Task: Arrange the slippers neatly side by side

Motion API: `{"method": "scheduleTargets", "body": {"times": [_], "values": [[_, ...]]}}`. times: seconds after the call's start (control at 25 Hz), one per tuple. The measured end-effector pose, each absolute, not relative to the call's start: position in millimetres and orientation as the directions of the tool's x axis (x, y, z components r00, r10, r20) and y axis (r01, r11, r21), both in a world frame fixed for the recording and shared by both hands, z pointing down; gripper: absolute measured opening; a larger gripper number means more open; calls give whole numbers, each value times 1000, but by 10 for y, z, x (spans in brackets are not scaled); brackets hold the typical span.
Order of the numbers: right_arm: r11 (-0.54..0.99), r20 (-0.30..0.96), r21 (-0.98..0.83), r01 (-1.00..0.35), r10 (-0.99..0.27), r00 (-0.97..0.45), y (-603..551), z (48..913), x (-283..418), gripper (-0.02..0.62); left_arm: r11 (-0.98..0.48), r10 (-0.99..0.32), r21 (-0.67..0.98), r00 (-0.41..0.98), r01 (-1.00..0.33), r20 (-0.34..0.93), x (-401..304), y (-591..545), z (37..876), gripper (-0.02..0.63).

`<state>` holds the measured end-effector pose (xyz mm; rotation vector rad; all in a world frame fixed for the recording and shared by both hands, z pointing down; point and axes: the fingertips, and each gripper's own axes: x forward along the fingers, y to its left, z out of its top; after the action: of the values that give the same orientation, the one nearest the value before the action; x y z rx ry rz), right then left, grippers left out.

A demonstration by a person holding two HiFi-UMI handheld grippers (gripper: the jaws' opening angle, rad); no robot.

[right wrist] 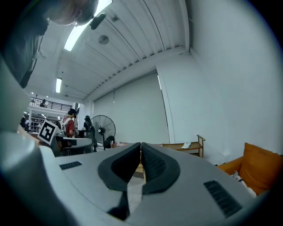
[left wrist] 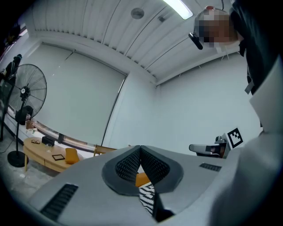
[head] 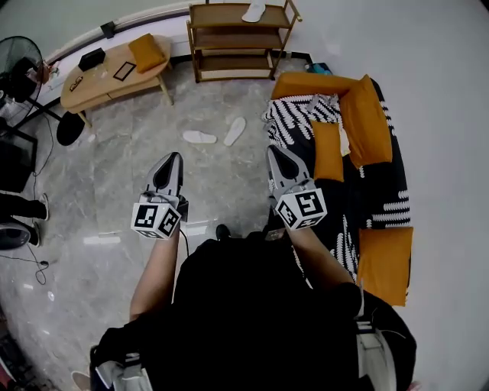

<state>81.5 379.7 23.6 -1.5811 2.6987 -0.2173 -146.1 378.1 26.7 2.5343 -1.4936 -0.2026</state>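
Observation:
Two white slippers lie apart on the grey marble floor in the head view: one (head: 199, 137) lies flat and sideways, the other (head: 234, 130) is angled beside it. A third white slipper (head: 254, 11) rests on top of the wooden shelf (head: 237, 40); the right gripper view shows that slipper (right wrist: 186, 145) too. My left gripper (head: 176, 156) and right gripper (head: 270, 150) are held level above the floor, short of the floor slippers, both shut with nothing between the jaws. The jaw tips meet in the left gripper view (left wrist: 140, 147) and the right gripper view (right wrist: 140, 144).
An orange-cushioned sofa (head: 365, 122) with a black-and-white throw (head: 294, 121) runs along the right. A low wooden table (head: 114, 75) stands at the far left, with a standing fan (head: 21, 72) beside it. People (right wrist: 70, 124) stand far off in the right gripper view.

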Motion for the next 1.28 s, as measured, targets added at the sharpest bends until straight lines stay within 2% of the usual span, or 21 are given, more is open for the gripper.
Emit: {"method": "scheduleTargets", "body": {"times": [0.16,0.4,0.96,1.28], "values": [[509,44,-106,-854,-856,-516,3394,119,664,32,-480,-872,236,489,-845,-22,-1567,3368,289,15],[481,59,-125,-868,-869,-491,2781,242,866,32,-446,-887,264,461,-855,-4,-1620,2713,474,15],[548,59,-162,-821,-825,-562,527,401,1506,32,-341,-932,238,359,-910,39,-1125,709,466,15],[565,93,-227,-793,-798,-595,-460,745,1697,32,-252,-953,235,283,-939,111,-1069,-41,603,15]]}}
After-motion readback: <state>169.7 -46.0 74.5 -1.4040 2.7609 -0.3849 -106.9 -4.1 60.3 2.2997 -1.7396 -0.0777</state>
